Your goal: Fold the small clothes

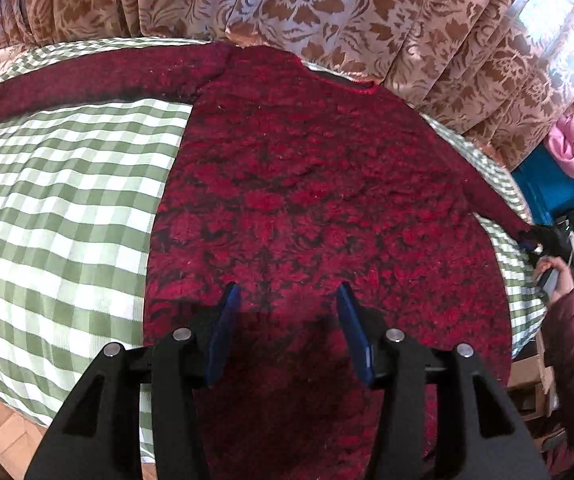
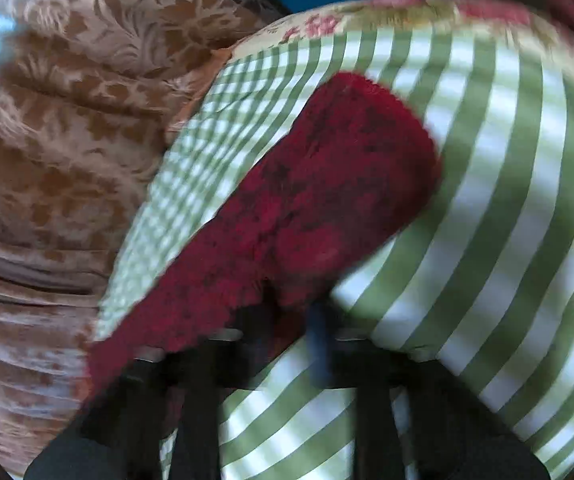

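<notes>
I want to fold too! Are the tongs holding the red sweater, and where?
The left tongs are open above the red sweater, holding nothing. The right tongs are at its sleeve cuff; blur hides any grip.

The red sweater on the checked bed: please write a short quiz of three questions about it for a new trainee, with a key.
1. True or false: the red sweater lies spread flat on the green checked sheet.
2. In the left wrist view, the left gripper hovers over the sweater's: A) collar B) lower body C) left sleeve.
3. Fill in: the right gripper is at the end of the sweater's right ____.

Key
1. True.
2. B; its jaws stand open.
3. Sleeve; that view is blurred, so the grip itself cannot be confirmed.
</notes>
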`<state>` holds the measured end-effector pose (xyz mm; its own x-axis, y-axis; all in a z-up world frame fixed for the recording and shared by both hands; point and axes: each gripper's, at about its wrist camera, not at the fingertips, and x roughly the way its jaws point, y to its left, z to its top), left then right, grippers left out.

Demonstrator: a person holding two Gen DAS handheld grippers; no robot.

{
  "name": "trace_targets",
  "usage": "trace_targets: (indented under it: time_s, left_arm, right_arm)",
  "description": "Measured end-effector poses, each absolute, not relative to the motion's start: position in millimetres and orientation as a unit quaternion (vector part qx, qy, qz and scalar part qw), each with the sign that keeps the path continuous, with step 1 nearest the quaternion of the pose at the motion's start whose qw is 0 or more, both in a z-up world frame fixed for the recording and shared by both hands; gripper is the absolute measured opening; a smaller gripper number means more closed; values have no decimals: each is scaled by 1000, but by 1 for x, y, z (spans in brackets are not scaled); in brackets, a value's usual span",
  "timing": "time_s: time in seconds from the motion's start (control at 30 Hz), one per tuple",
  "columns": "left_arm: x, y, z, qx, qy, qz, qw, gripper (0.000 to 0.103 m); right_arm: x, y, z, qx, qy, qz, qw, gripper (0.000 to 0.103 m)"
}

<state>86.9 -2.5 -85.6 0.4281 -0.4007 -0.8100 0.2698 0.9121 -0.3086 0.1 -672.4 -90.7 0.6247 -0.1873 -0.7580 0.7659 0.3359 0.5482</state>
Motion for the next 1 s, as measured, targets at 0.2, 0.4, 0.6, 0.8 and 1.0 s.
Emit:
trace_targets:
  time_s: [0.2,0.4,0.6,0.8,1.0]
  left_arm:
    - [97,-10,-97,-52,512,-188,836,49]
    - [102,-10,-87,-62,496,-199,843,51]
    - [118,-6,-82,-91,485,-213,843,52]
    - [129,-7,-73,-108,466,-232,847,55]
    - [146,0,-71,-147,464,-241,839,57]
  right_arm:
    - [22,-690,-84,386,348,-370,770,9]
    - [38,-673,-45,343,323,-362,804,9]
    - [78,-604,20,282,291,-267,874,9]
    - [150,-481,48,234,303,-126,915,9]
    - [225,-337,28,212,360,17,909,9]
